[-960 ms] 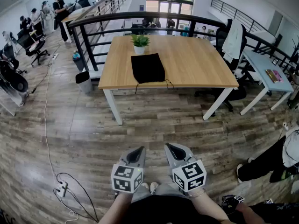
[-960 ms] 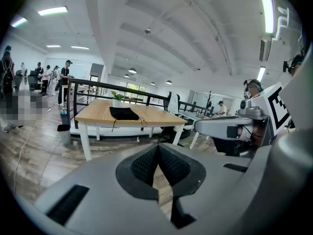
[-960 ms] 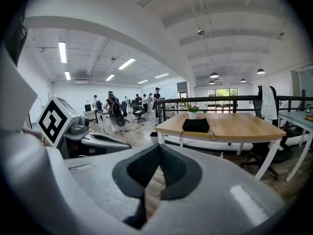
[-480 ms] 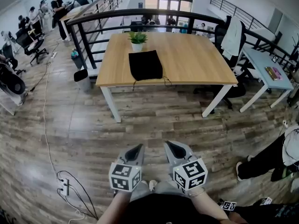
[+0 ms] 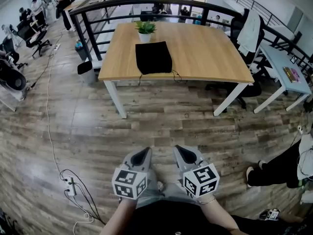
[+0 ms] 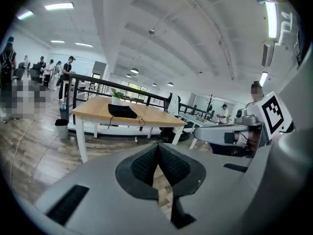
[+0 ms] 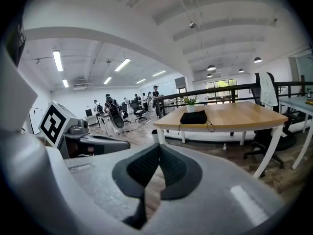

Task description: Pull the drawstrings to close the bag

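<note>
**Both grippers closed and empty, well apart from the bag**

The black bag (image 5: 153,58) lies flat on the wooden table (image 5: 210,58), close to the front edge and left of the middle. Its mouth faces the person. The drawstrings (image 5: 174,75) trail from the bag's near corners: a thin loop lies at the right corner, and a strand hangs over the table edge at the left. A plant (image 5: 145,31) in a white pot stands just behind the bag.

The person stands on the plank floor (image 5: 161,126), well apart from the table. Both tools are held low and side by side in front of the body, pointing toward the table and slightly down. The left gripper (image 5: 142,156) has its jaws pressed together with nothing between them; its own view shows the dark pads meeting along one line, with only floor beyond. The right gripper (image 5: 183,154) is the same, pads touching and empty. Neither tool touches the bag or the strings.

A black railing (image 5: 146,14) runs behind the table, and a small dark bin (image 5: 86,67) stands by the table's left leg. A white cable (image 5: 47,121) runs across the floor at the left. At the right, a chair (image 5: 249,31) draped with a white garment stands beside the table. People sit and stand at desks in the far left.
</note>
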